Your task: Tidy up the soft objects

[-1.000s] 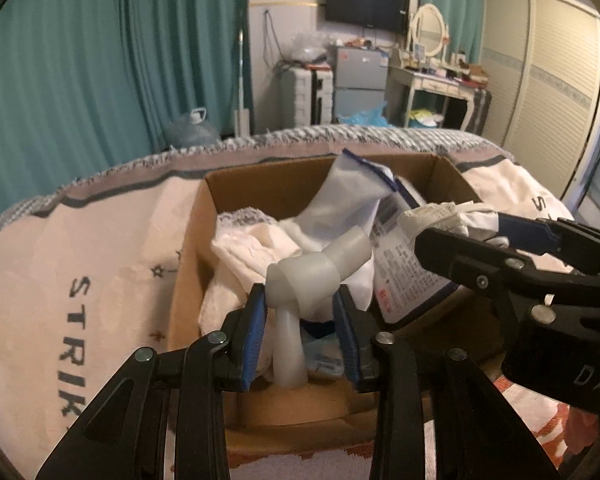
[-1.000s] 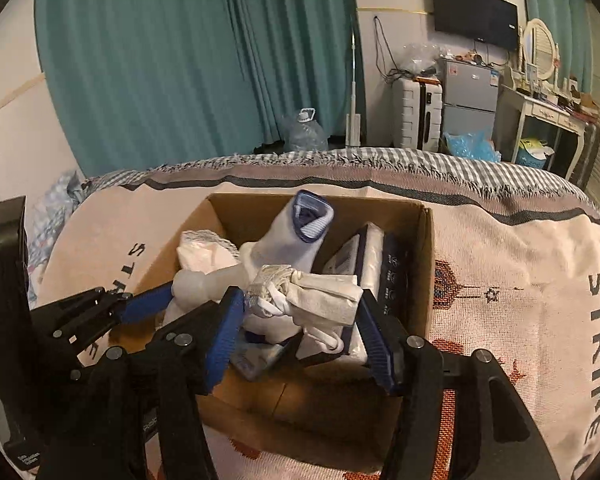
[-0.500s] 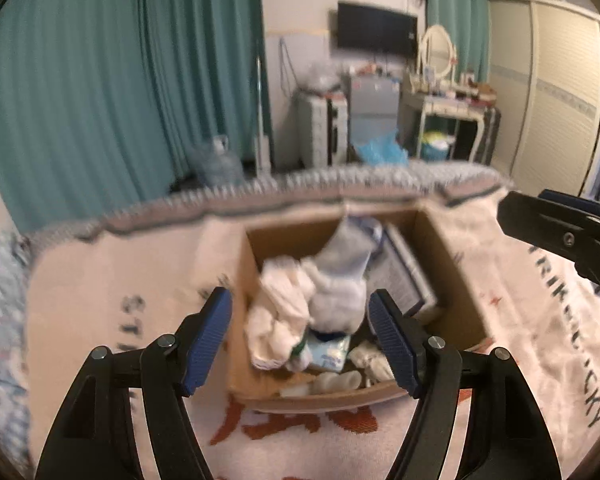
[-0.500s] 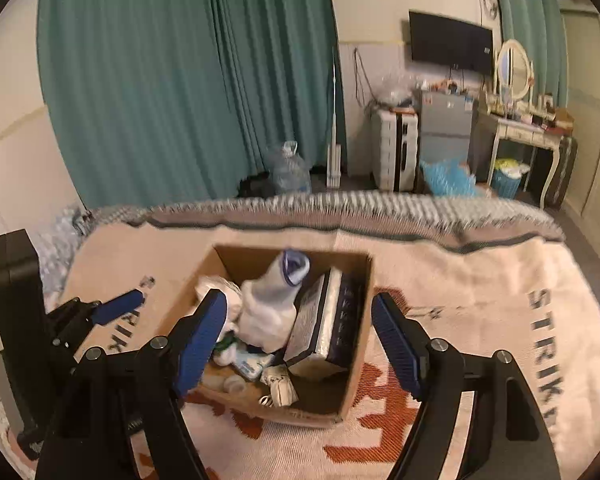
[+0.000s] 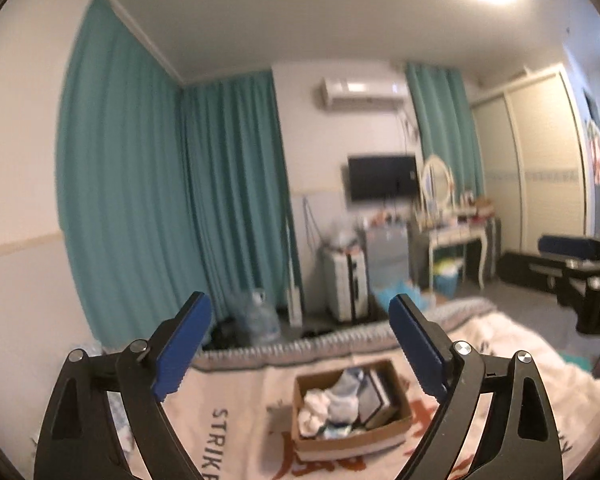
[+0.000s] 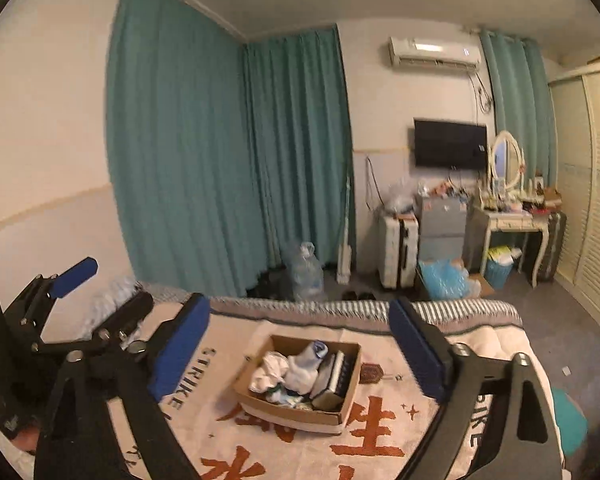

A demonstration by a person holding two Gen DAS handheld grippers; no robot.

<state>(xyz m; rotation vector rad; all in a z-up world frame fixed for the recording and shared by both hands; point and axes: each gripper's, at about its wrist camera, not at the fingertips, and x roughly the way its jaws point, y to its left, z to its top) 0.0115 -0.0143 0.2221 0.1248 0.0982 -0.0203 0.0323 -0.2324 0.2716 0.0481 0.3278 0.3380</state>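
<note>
Looking through the left wrist view, the left gripper is spreading its blue-padded jaws, nothing between them. Beyond it, the open brown cardboard box is sitting on the cream blanket with rust-red lettering, holding white socks and cloths beside dark flat packs. Everything soft appears to be lying inside the box, so the sorting is looking close to finished. Only here is the ceiling lamp glowing.

Switching to the right wrist view, the right gripper is also opening, empty. This sharper view is showing the box's near wall, a blue-cuffed white sock inside the box, and bare blanket all around the box.
</note>
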